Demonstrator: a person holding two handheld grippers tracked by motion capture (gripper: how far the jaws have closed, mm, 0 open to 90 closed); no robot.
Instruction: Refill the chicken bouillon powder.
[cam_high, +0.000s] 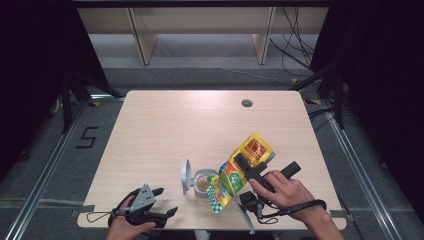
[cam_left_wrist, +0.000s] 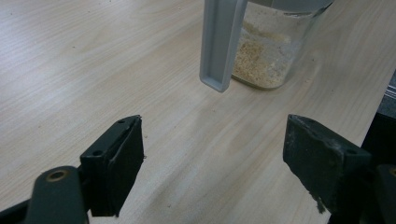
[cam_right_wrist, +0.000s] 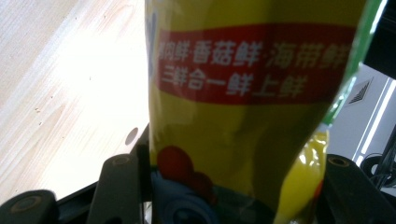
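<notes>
A yellow seasoning bag (cam_high: 240, 167) with a red band and green lower end hangs tilted, its lower end over a small glass jar (cam_high: 202, 185) holding pale granules. My right gripper (cam_high: 256, 159) is shut on the bag's middle; in the right gripper view both jaws press the bag (cam_right_wrist: 243, 116). The jar's grey flip lid (cam_high: 186, 175) stands open to the left. My left gripper (cam_high: 167, 201) rests near the table's front left edge, open. In the left gripper view, nothing lies between its jaws (cam_left_wrist: 215, 123), and the jar (cam_left_wrist: 271, 51) and lid (cam_left_wrist: 219, 42) stand a short way ahead.
The wooden table (cam_high: 175, 125) has a round cable hole (cam_high: 246, 103) at the back right. Wooden shelving and cables stand beyond the far edge. A floor mark reads 5 at the left.
</notes>
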